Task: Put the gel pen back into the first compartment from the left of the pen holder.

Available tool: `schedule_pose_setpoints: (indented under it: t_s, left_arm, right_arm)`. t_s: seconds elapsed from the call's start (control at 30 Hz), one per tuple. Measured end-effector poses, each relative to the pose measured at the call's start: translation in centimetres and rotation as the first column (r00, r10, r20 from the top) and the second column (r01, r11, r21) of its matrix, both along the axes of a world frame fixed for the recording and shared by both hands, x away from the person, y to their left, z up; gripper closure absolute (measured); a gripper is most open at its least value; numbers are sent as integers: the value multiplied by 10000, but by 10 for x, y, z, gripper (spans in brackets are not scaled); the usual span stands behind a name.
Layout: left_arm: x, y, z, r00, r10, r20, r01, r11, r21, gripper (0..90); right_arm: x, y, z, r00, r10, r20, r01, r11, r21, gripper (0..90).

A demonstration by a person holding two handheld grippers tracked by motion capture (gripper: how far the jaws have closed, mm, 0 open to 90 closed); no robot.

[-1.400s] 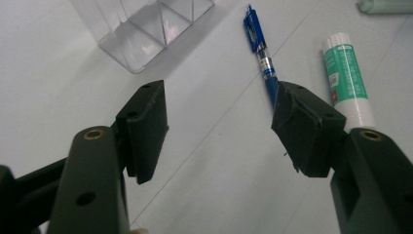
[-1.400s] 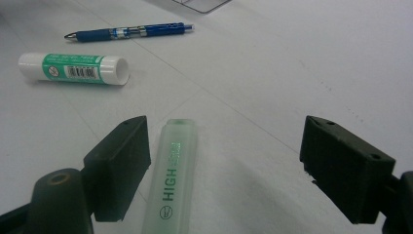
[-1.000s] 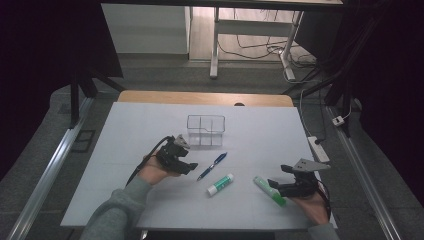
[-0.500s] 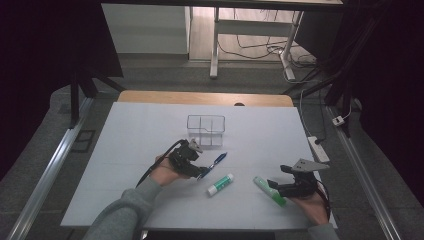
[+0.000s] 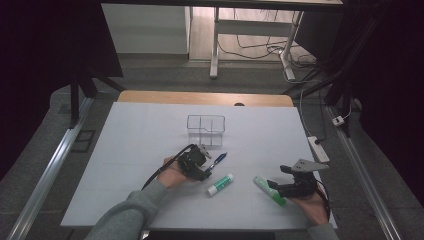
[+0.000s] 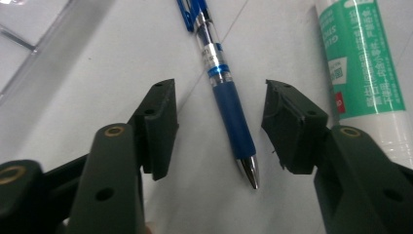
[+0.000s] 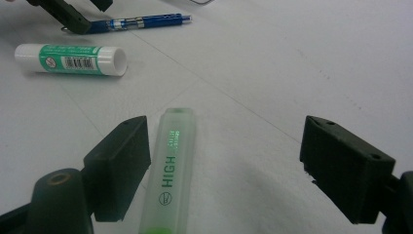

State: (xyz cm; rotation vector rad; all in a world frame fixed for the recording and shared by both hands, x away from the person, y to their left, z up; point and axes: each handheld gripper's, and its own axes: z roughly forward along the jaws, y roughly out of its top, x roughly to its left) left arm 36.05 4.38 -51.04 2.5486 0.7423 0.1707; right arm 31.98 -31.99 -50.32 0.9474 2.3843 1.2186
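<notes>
The left gripper [image 6: 216,131] hangs low over the blue pen [image 6: 226,92], jaws spread wide to either side of its rubber grip and holding nothing. The pen lies flat on the white table [image 5: 130,150], just in front of the clear organiser [image 5: 206,130]. A good grasp probably means lowering squarely and closing across the grip, clear of the glue stick [image 5: 220,184] beside it. The right gripper [image 7: 224,161] gapes empty over the green highlighter [image 7: 170,165].
</notes>
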Motion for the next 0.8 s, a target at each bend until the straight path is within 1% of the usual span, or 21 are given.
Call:
schedule_pose_setpoints:
  t_s: [0.1, 0.17, 0.27, 0.37, 0.47, 0.57, 0.7, 0.8]
  left_arm:
    - [0, -1, -2, 9999, -60, -94, 61, 9998, 169, 536]
    - [1, -1, -2, 9998, -46, -185, 48, 9999, 128, 568]
    - [1, -2, -2, 9997, 46, -228, -43, 9999, 137, 634]
    - [1, -3, -2, 9995, 173, -263, -168, 9997, 169, 677]
    - [1, -4, -1, 9996, 207, -215, -201, 9995, 261, 740]
    - [1, -6, -1, 9995, 245, -178, -239, 9992, 327, 759]
    - [-2, -8, -1, 9998, 171, 102, -175, 9987, 489, 789]
    - [-2, -8, -1, 9998, 104, 160, -112, 9987, 493, 791]
  right_arm:
    - [0, 0, 1, 10000, -6, 23, 6, 10000, 22, 184]
    - [1, 0, 1, 10000, -20, 11, 20, 10000, -36, 184]
    - [1, 1, 1, 10000, -2, 30, 2, 10000, -8, 184]
    - [1, 2, 2, 10000, 7, 81, -6, 10000, -32, 185]
    - [0, 2, 1, 10000, 25, 61, -24, 10000, -61, 185]
    - [0, 2, 3, 9999, 17, 122, -17, 10000, -9, 187]
    - [0, 3, 3, 9999, 57, 116, -56, 9999, -106, 187]
    - [0, 4, 2, 9999, 80, 114, -79, 9999, -90, 187]
